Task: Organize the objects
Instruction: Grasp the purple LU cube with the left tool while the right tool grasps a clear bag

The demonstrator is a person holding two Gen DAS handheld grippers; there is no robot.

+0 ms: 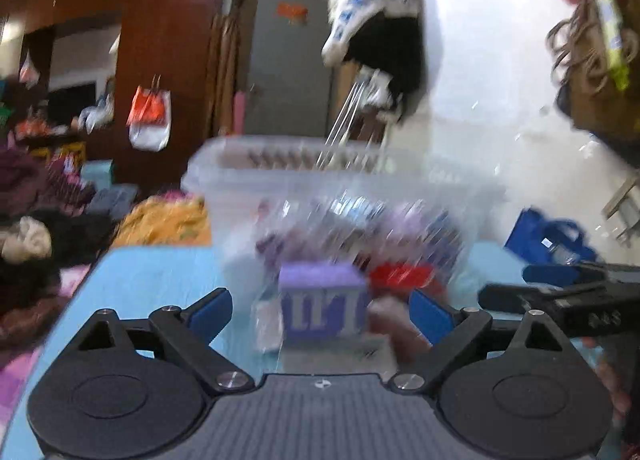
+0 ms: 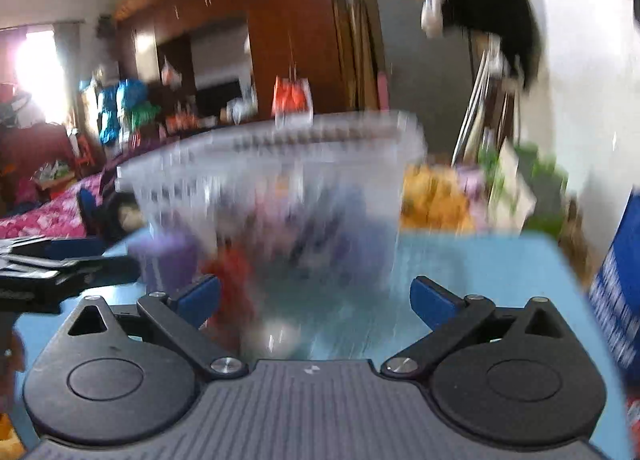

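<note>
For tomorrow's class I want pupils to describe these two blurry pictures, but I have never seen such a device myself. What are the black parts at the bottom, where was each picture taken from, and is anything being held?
No robot is here: a person holds a two-finger grasping tool in each hand. Each picture comes from a camera on one tool, looking forward along its blue-tipped fingers.

In the left camera's picture, the left tool is open, holding nothing. Just ahead, between its fingers but untouched, stands a purple box, with something red beside it. Behind them is a clear plastic basket on a light blue table.

In the right camera's picture, the right tool is also open and empty, facing the same basket.

Both pictures are motion-blurred, so the basket's contents cannot be named.
</note>
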